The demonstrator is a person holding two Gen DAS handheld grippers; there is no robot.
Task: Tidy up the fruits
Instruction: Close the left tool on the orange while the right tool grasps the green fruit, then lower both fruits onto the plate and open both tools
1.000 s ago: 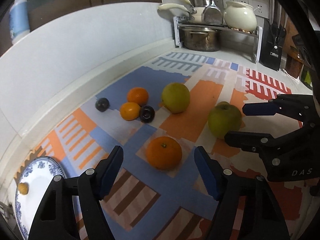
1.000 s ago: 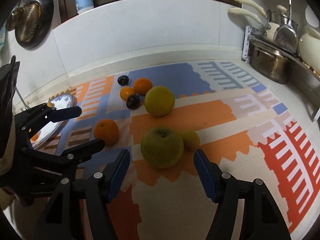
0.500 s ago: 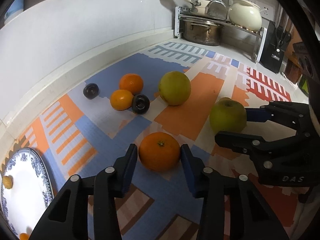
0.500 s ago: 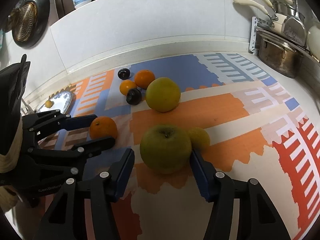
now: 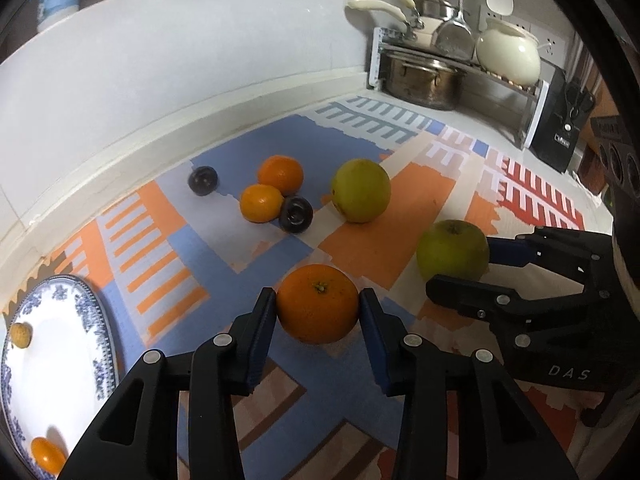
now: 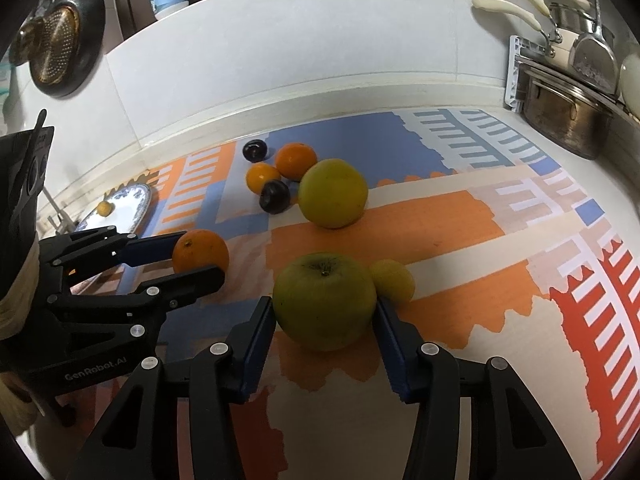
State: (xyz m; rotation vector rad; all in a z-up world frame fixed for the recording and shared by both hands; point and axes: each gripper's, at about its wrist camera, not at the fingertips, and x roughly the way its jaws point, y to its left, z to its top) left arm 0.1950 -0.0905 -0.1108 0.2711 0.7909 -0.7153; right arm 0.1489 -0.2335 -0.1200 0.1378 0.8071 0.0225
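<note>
1. The left gripper [image 5: 318,312] is clamped on a large orange [image 5: 317,303], its blue pads touching both sides of the fruit; the orange sits on the patterned mat [image 5: 168,248] in the foreground.
2. The right gripper [image 6: 325,312] is closed around a green apple [image 6: 325,300], one pad pressed to each side, with the apple resting on the mat.
3. A small yellow fruit [image 6: 393,282] lies against the apple's far right side, just beyond the right finger.
4. Behind both held fruits sits a big yellow-green fruit [image 5: 361,191], near a cluster of two small oranges [image 5: 261,209] and a dark plum [image 5: 296,213] that touch one another.
5. A second dark plum [image 5: 203,180] lies apart, closer to the wall.
6. A blue-rimmed plate [image 5: 92,312] at the mat's left end holds a small tan fruit [image 5: 20,335] and a small orange fruit [image 5: 47,456].
7. A metal pot [image 5: 424,80] under a rack with a cream pot [image 5: 508,56] occupies the far corner, well apart from the fruit.
</note>
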